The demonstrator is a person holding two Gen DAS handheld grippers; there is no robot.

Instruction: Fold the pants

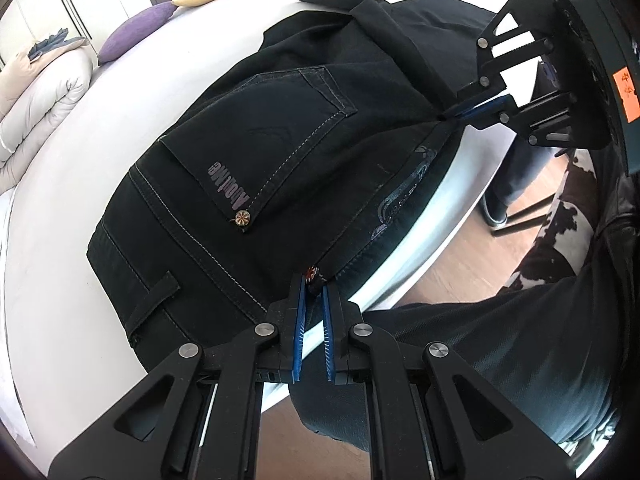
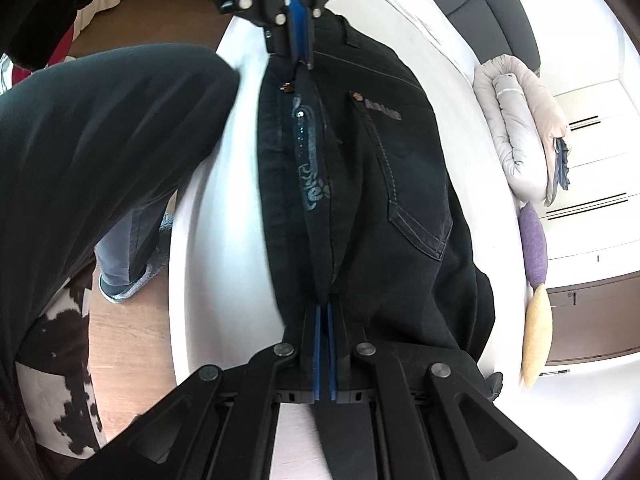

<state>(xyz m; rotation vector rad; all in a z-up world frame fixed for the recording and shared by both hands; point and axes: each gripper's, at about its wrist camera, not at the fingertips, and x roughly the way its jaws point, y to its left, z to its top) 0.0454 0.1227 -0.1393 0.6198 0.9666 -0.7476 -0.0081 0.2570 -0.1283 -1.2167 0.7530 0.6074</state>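
Can't see the pants (image 1: pixel 280 152) in full: the legs run under the right gripper (image 2: pixel 324 308) body and out of shot in the right wrist view. The pocket lettering (image 2: pixel 382 113) there is too small and smeared to read. The person's leg (image 2: pixel 100 140) is blurry and cut off at the edge.

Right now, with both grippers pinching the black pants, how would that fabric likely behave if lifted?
Probably floppy: the black pants drape over the bed's edge and crease between the left gripper and right gripper. Likely fairly heavy; the denim looks thick, with stitched pockets. Slipping seems unlikely.
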